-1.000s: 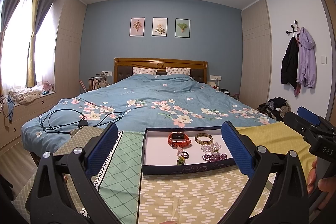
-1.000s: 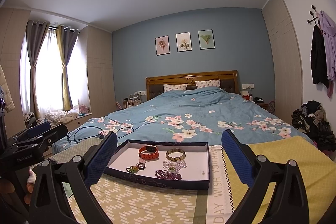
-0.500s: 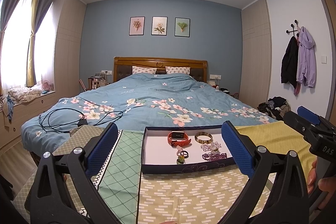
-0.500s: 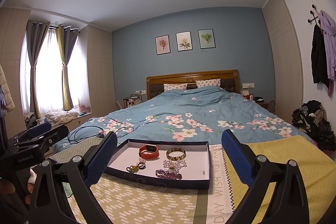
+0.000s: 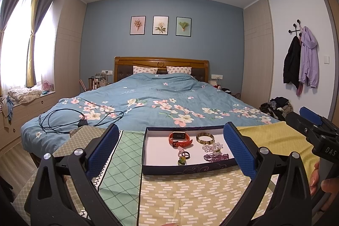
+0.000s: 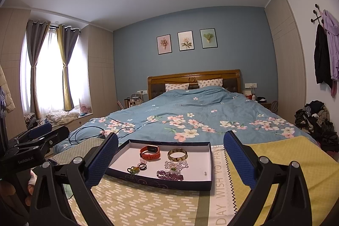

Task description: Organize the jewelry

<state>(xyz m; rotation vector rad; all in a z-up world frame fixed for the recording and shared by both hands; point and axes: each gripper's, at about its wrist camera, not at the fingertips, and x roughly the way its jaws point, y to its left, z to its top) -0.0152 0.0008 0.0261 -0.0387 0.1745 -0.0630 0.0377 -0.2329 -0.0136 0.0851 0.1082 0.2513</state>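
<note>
A dark blue tray with a white floor lies on the patterned cloth. In it are an orange watch band, a brown bangle, a clear bead bracelet, a purple bead bracelet and small rings. My left gripper is open, short of the tray, holding nothing. My right gripper is open too, also empty and back from the tray.
A patchwork cloth covers the table. Behind it stands a bed with a blue floral quilt and a black cable. The other gripper and a hand show at the right edge and the left edge.
</note>
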